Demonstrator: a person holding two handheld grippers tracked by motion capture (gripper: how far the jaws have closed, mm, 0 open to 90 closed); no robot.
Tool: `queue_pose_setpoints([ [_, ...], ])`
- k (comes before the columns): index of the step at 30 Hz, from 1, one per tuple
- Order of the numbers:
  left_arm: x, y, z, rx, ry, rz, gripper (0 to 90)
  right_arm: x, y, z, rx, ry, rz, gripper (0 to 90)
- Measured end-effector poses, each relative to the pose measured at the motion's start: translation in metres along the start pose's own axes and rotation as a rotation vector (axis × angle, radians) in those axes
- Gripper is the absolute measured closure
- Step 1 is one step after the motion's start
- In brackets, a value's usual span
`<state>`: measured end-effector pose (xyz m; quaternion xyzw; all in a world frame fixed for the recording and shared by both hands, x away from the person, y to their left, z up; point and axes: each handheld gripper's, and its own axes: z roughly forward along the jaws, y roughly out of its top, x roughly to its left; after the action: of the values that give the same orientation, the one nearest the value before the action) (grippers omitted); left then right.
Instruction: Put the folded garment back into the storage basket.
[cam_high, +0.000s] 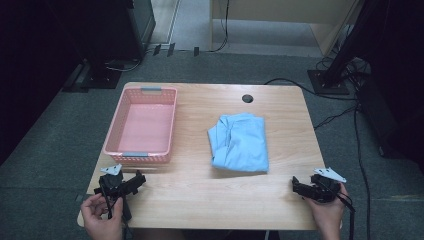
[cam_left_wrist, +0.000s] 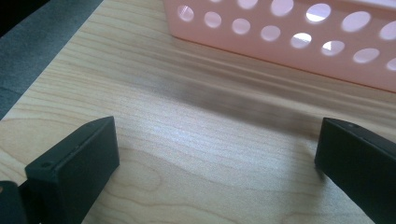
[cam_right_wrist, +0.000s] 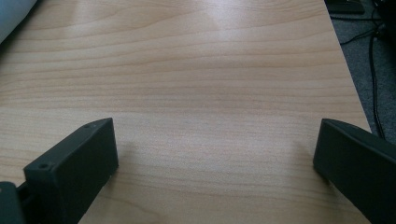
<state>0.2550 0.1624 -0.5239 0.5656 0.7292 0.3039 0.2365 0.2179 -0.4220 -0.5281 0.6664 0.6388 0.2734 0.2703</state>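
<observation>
At the near left corner of the wooden desk (cam_high: 200, 190), a person's left hand (cam_high: 100, 215) holds the left claw (cam_high: 137, 178) low over the wood, its tips pointing toward the near wall of the pink basket (cam_high: 142, 156); in the left gripper view its two black jaws stand wide apart with bare wood between them, and the pink basket (cam_left_wrist: 299, 42), its wall pierced with oval holes, lies just ahead of them, its shadow falling on the grain; the left claw (cam_left_wrist: 217, 144) holds nothing. The basket sits on the left half of the desk, long side running away from the person, grey handles at its near and far ends, its inside empty. To its right, near the middle of the desk and well apart from both claws, lies a folded light-blue shirt (cam_high: 240, 142), flat on the wood. Beyond it, near the far edge, a round black cable port (cam_high: 247, 98) is set into the desk. At the near right corner the right hand (cam_high: 327, 210) holds the right claw (cam_high: 295, 184), which points leftward across the desk; in the right gripper view its jaws stand wide apart over bare wood; the right claw (cam_right_wrist: 215, 144) grips nothing, and a pale-blue edge of the shirt (cam_right_wrist: 14, 14) shows at the upper left corner; dark cables (cam_right_wrist: 373, 56) trail on the grey carpet past the desk's right edge.
</observation>
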Motion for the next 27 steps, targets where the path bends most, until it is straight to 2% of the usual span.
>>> queue_pose_setpoints([
  [9, 0.000, 0.000, 0.000, 0.000, 0.000, 0.000, 0.0, 0.000, 0.000, -0.001, -0.008, 0.021, -0.006, 0.0],
  [10, 0.000, 0.000, 0.000, 0.000, 0.000, 0.000, 0.0, -0.001, 0.000, -0.003, -0.025, 0.021, 0.003, 0.0],
  [15, 0.000, 0.000, 0.000, 0.000, 0.000, 0.000, 0.0, -0.001, 0.004, -0.006, -0.034, 0.033, 0.027, 0.0],
  [20, 0.000, 0.000, 0.000, 0.000, 0.000, 0.000, 0.0, 0.002, 0.010, -0.012, -0.059, 0.033, 0.019, 0.0],
  [27, 0.000, 0.000, 0.000, 0.001, 0.000, 0.000, 0.0, 0.005, 0.019, -0.018, -0.067, 0.026, 0.002, 0.0],
])
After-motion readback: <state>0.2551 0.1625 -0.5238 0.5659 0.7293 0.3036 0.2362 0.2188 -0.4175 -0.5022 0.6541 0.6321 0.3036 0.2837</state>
